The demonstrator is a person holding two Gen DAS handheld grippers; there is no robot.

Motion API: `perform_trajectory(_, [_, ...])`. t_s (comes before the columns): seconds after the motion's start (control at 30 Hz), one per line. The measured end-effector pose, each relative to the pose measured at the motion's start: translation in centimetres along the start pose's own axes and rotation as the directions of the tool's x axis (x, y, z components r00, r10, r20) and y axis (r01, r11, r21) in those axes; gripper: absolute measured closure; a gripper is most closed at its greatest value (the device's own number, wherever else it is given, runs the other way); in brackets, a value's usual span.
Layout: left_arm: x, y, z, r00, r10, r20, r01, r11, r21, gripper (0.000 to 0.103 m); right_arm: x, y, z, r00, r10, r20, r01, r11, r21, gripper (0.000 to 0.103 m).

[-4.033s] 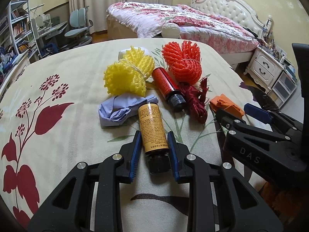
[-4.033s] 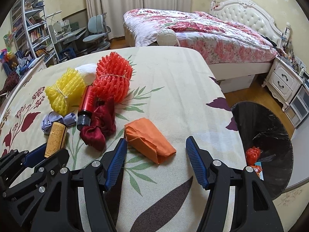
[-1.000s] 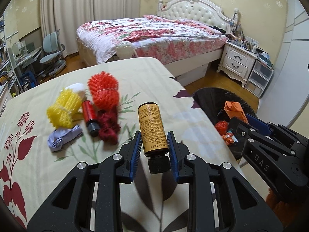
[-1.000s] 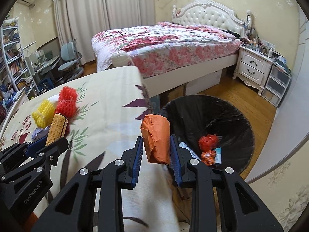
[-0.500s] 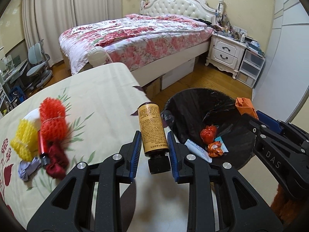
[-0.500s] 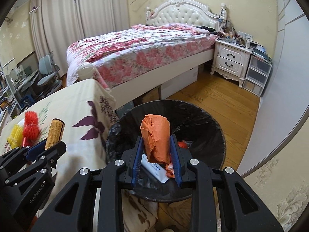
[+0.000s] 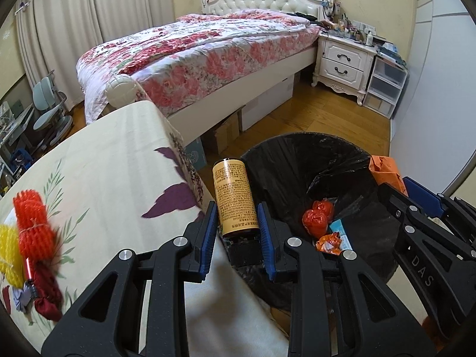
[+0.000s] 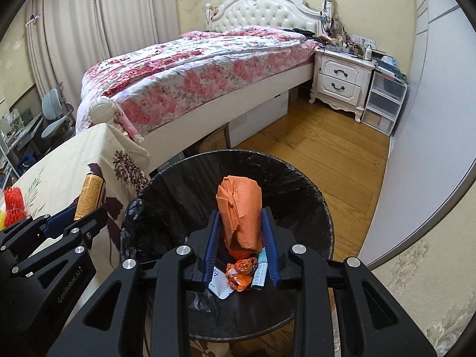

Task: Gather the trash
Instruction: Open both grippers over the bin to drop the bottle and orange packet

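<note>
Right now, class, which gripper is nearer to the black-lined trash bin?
Right. The right gripper, shut on the orange wrapper, hangs directly over the trash bin. The left gripper, shut on the yellow can, sits beside the bin's rim, above the table edge.

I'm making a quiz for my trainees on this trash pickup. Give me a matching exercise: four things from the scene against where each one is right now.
Things:
1. yellow can
2. orange paper wad
3. red foam net
4. red crumpled wrapper

Places:
A. lying inside the black bin
B. on the tablecloth
C. in the left claw
D. in the right claw

Pairs: 1-C, 2-D, 3-B, 4-A
</note>
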State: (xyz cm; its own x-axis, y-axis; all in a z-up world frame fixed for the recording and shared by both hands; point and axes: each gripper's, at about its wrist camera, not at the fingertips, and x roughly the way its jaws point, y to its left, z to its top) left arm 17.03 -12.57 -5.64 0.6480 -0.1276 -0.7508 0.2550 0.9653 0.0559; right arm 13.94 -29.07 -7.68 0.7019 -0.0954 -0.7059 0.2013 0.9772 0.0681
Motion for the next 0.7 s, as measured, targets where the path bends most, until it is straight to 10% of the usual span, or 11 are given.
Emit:
perform_trajectory(0.5, [1.8, -1.4, 1.6, 1.000, 0.009, -0.017, -0.009, 1.000, 0.016, 0.073, 1.3, -0.9, 0.1, 0.999, -0.029, -0.017, 0.029, 1.000, 0.012, 0.071])
perform_trajectory(0.6, [1.3, -1.1, 1.6, 1.000, 0.008, 0.002, -0.008, 1.000, 0.001, 0.041, 1.2, -0.7, 0.1, 0.999, -0.043, -0.010, 0.043, 0.999, 0.010, 0.061])
perform_trajectory(0.7, [0.7, -0.8, 1.6, 1.000, 0.013, 0.026, -0.013, 1.000, -0.004, 0.031, 0.7, -0.6, 0.1, 0.998, -0.061, -0.003, 0.061, 0.998, 0.000, 0.054])
